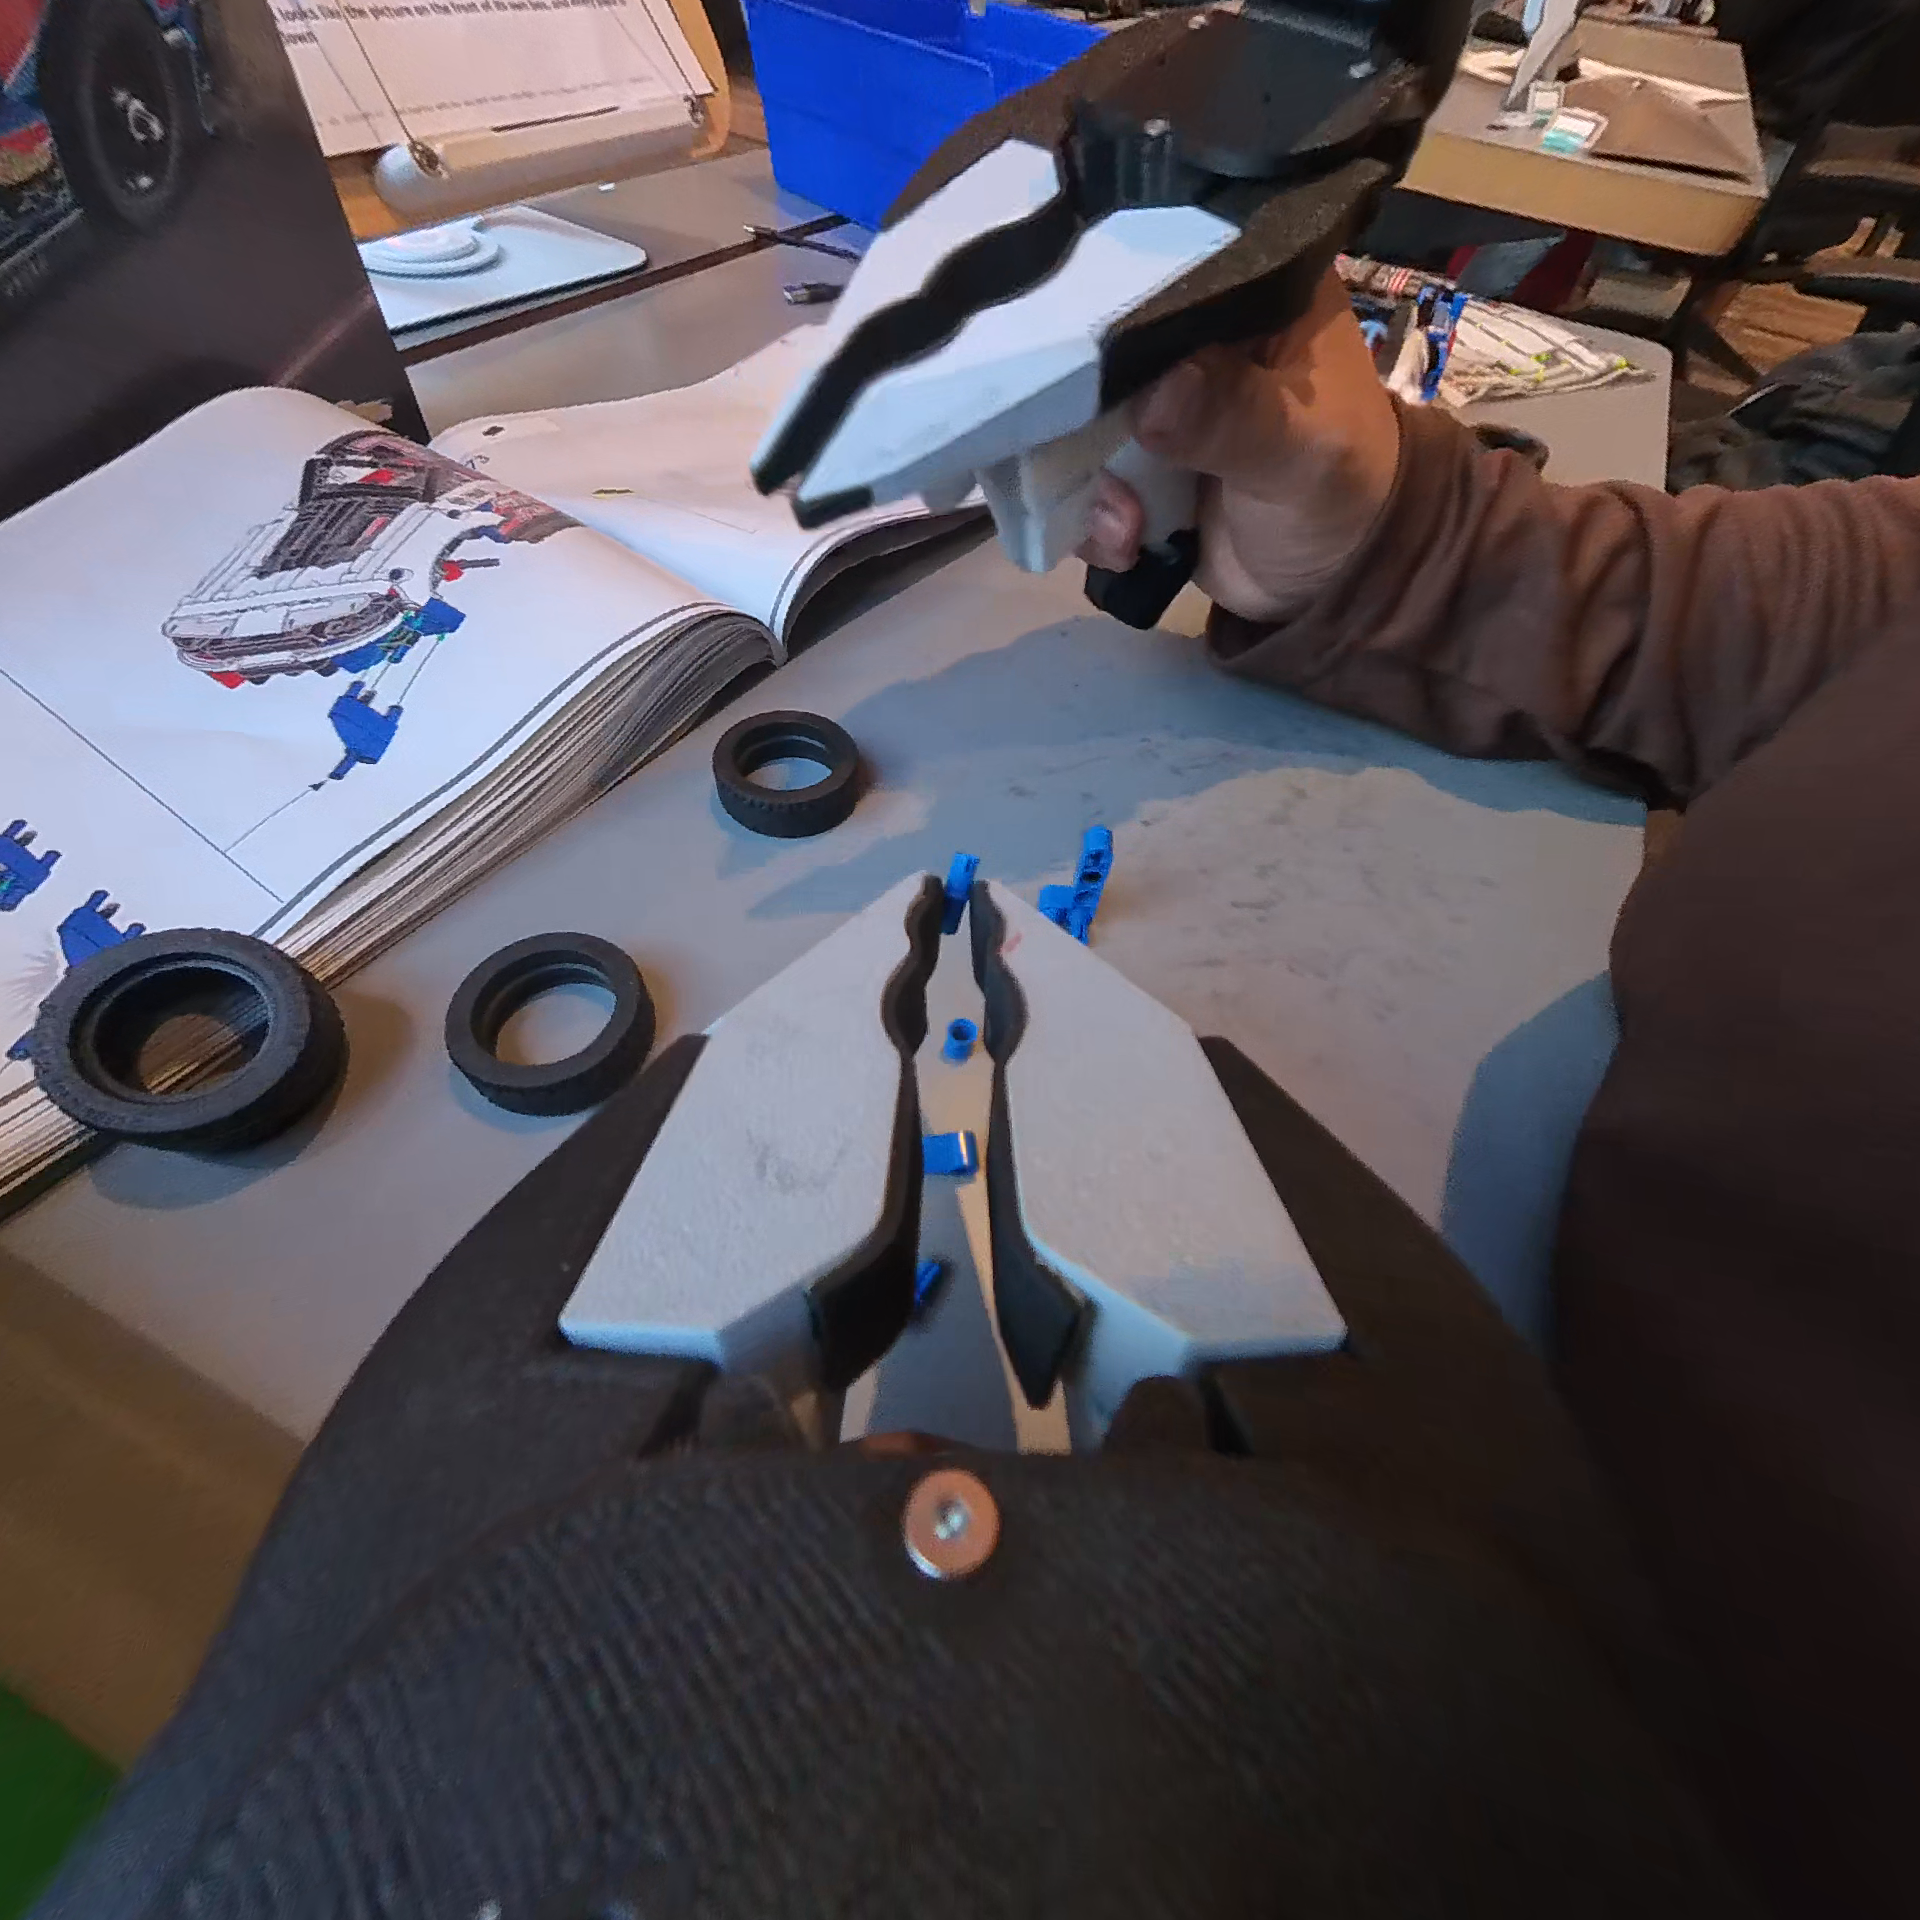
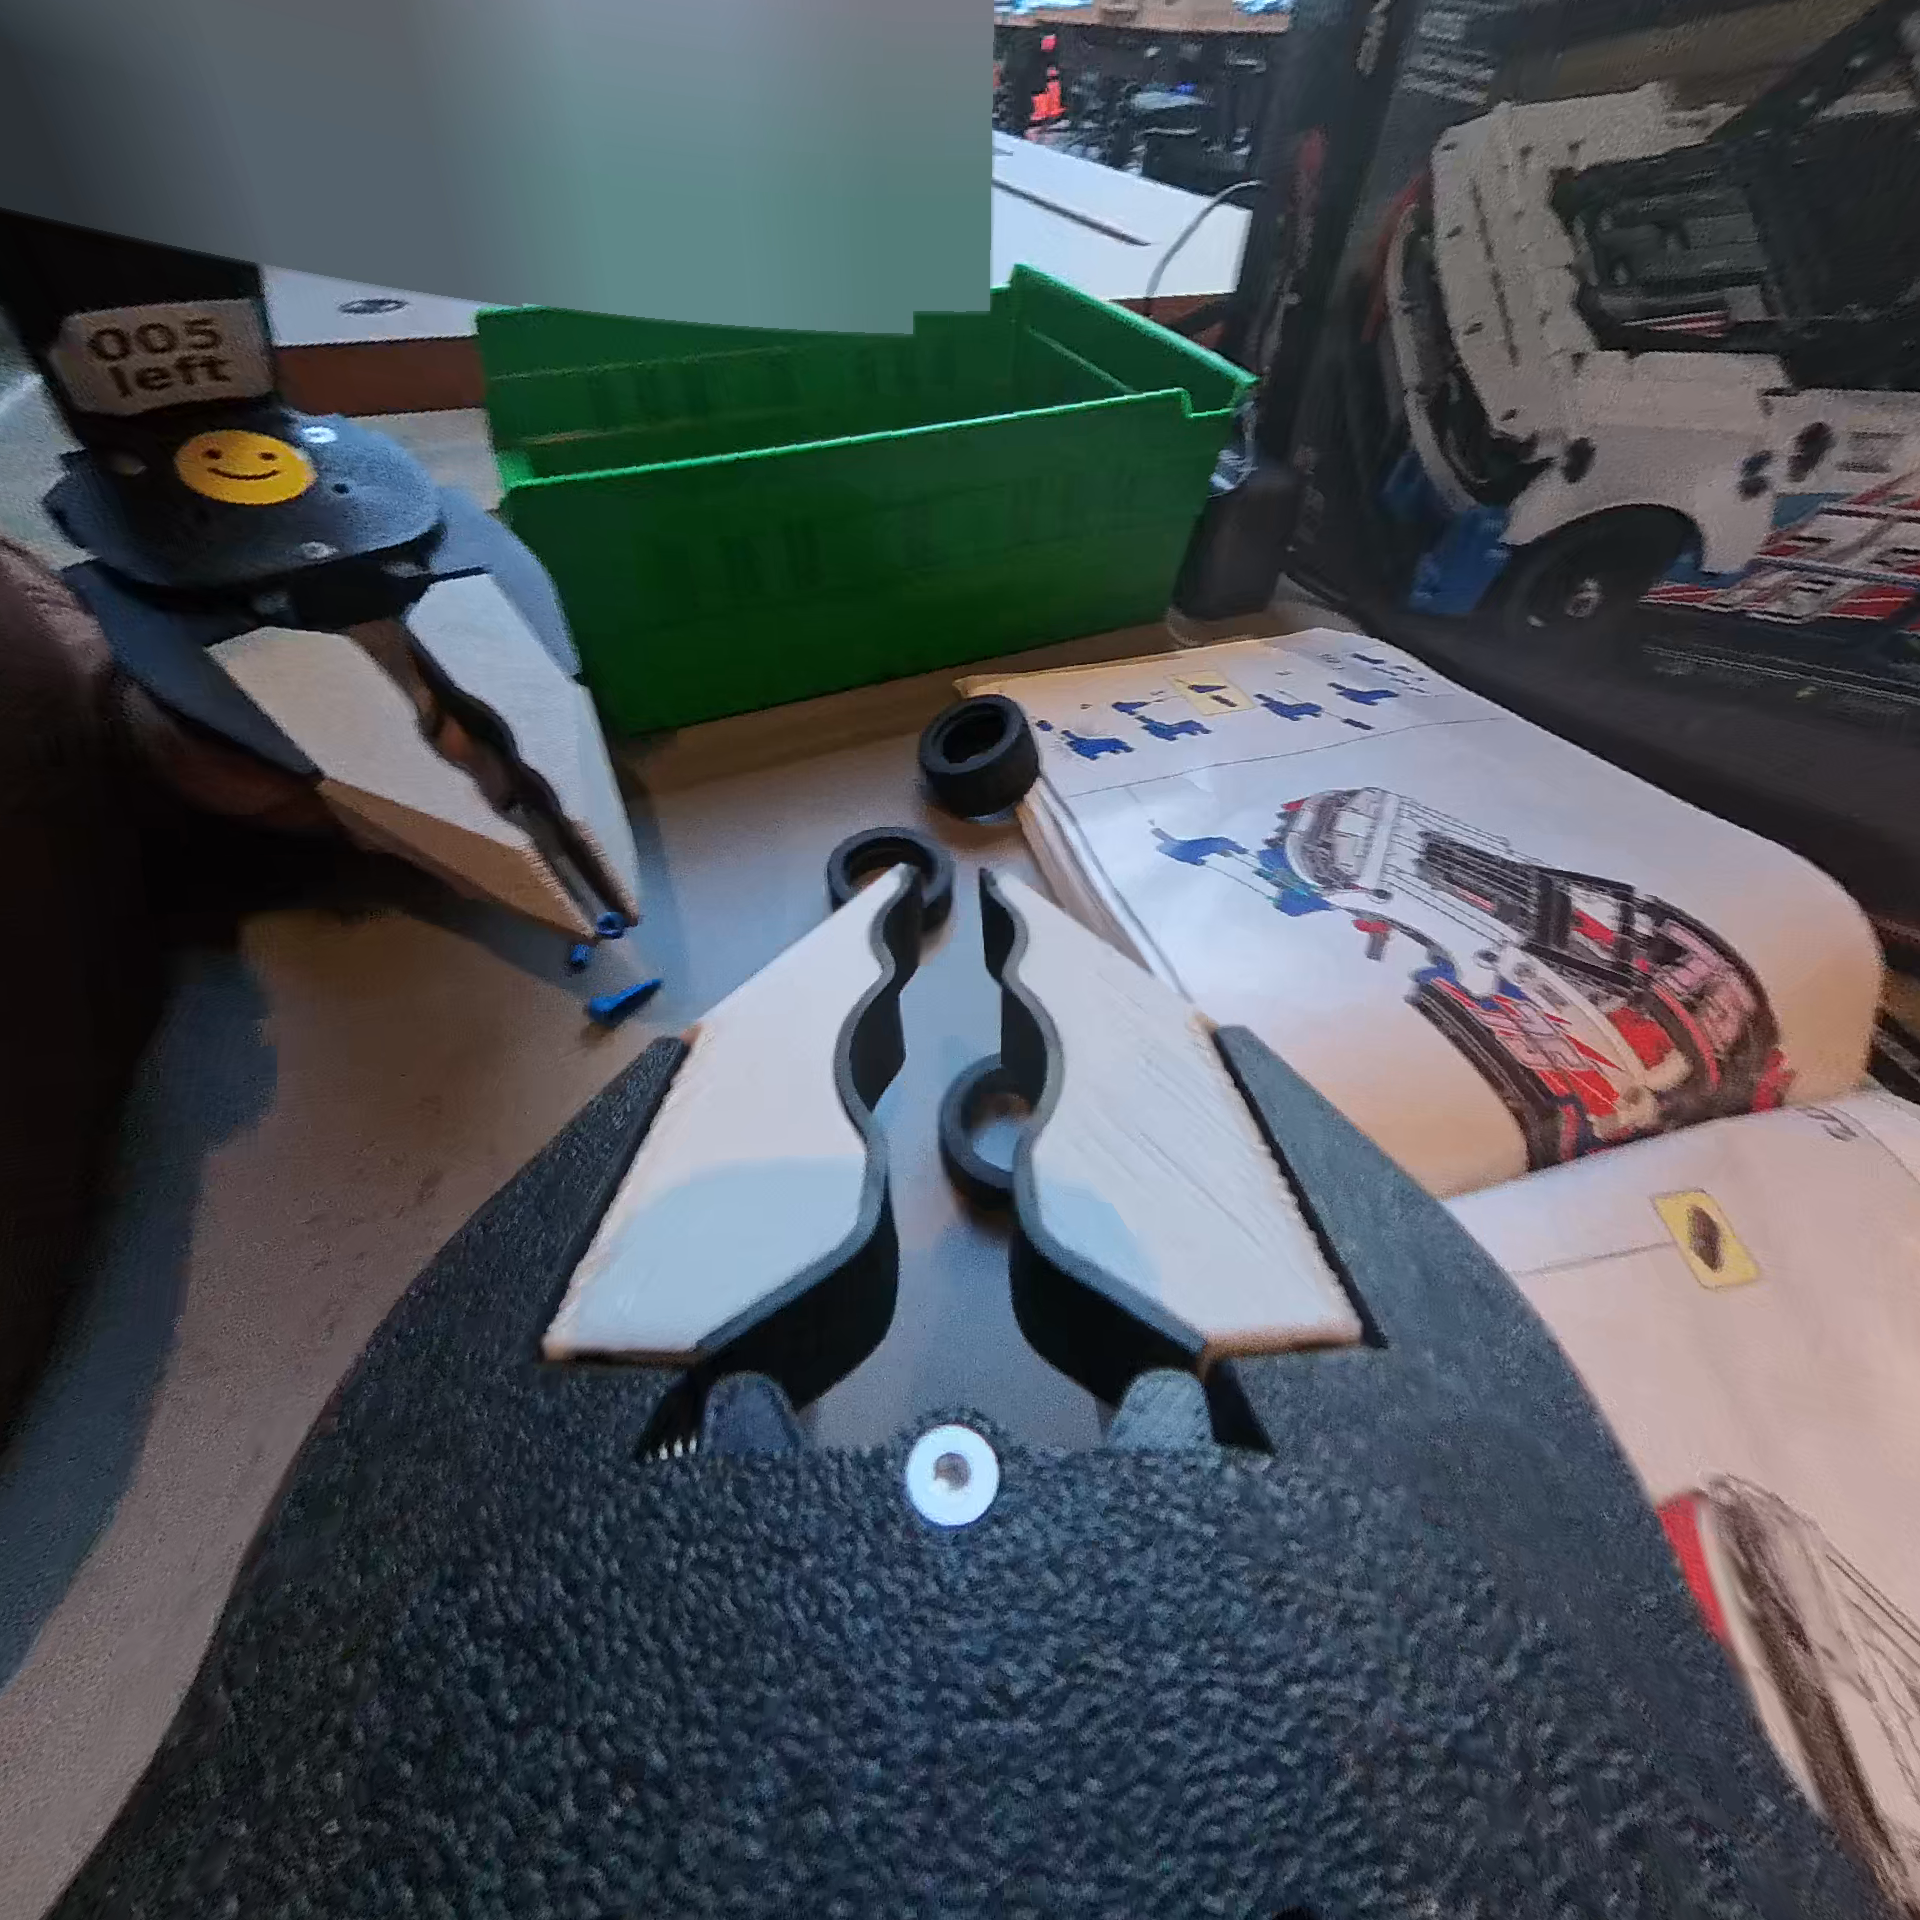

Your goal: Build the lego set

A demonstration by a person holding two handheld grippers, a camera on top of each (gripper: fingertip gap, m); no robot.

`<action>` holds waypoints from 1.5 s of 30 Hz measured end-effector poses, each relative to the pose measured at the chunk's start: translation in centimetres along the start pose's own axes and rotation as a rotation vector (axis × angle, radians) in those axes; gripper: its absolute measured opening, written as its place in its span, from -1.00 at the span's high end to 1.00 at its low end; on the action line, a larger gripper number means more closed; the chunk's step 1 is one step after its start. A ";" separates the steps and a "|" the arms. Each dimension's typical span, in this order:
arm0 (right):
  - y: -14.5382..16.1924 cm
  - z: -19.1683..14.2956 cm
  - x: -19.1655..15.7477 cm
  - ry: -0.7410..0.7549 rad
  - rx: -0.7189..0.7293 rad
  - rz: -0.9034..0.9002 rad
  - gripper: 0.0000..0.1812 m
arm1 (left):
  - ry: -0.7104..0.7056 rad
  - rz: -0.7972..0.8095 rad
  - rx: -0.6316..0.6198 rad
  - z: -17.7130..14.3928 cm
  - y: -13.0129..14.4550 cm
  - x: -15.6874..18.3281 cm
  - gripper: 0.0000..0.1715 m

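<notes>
My left gripper (image 1: 956, 896) is low over the grey table, shut on a small blue lego piece (image 1: 958, 881). It shows in the right wrist view (image 2: 615, 912) with the blue piece (image 2: 611, 923) at its tips. A blue assembly (image 1: 1075, 885) lies just right of the tips, and loose blue pins (image 1: 961, 1039) lie under the fingers. My right gripper (image 2: 948, 881) is slightly open and empty. It hovers above the table and the open instruction book (image 1: 312, 623), as the left wrist view (image 1: 784, 494) shows. Three black tyres (image 1: 787, 772) (image 1: 551, 1021) (image 1: 192, 1039) lie near the book.
A green bin (image 2: 852, 540) stands behind the tyres and a blue bin (image 1: 862, 94) at the far side. The set's box (image 2: 1610, 364) stands upright beside the book (image 2: 1455, 883). One tyre (image 2: 979, 758) leans on the book's edge. A person's sleeve and hand (image 1: 1299, 468) hold the right gripper. The grippers' ends are close to 9 cm from one another.
</notes>
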State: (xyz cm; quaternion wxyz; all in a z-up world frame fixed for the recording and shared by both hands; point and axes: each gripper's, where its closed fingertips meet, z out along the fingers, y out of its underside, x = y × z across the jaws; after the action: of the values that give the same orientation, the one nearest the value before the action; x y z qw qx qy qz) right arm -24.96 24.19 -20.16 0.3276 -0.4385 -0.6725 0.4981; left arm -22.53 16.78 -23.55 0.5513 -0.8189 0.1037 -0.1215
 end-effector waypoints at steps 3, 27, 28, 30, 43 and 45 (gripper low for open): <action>-0.2 0.5 -1.9 -0.124 -0.021 0.009 0.90 | -0.005 -0.021 0.016 0.1 -0.4 -0.4 0.98; -0.5 2.1 -3.9 -0.321 -0.045 0.227 0.99 | -0.126 0.111 0.027 2.3 -2.5 -2.7 0.98; -0.4 2.1 -4.0 -0.325 -0.047 0.229 0.99 | -0.125 0.104 0.032 2.2 -2.6 -2.8 0.98; -0.1 2.3 -4.2 -0.332 -0.055 0.232 0.98 | -0.128 0.097 0.030 2.3 -2.5 -2.9 0.98; 0.0 2.2 -3.6 -0.311 -0.042 0.252 0.97 | -0.151 0.126 0.018 2.3 -2.3 -3.2 0.98; -0.2 2.1 -3.8 -0.329 -0.037 0.268 0.95 | -0.171 0.160 0.005 2.3 -2.1 -3.2 0.98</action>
State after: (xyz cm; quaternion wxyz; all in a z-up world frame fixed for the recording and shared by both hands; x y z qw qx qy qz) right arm -25.34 19.85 -20.61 0.1362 -0.4428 -0.6615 0.5898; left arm -24.75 20.53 -22.70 0.5679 -0.8141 0.1213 -0.0072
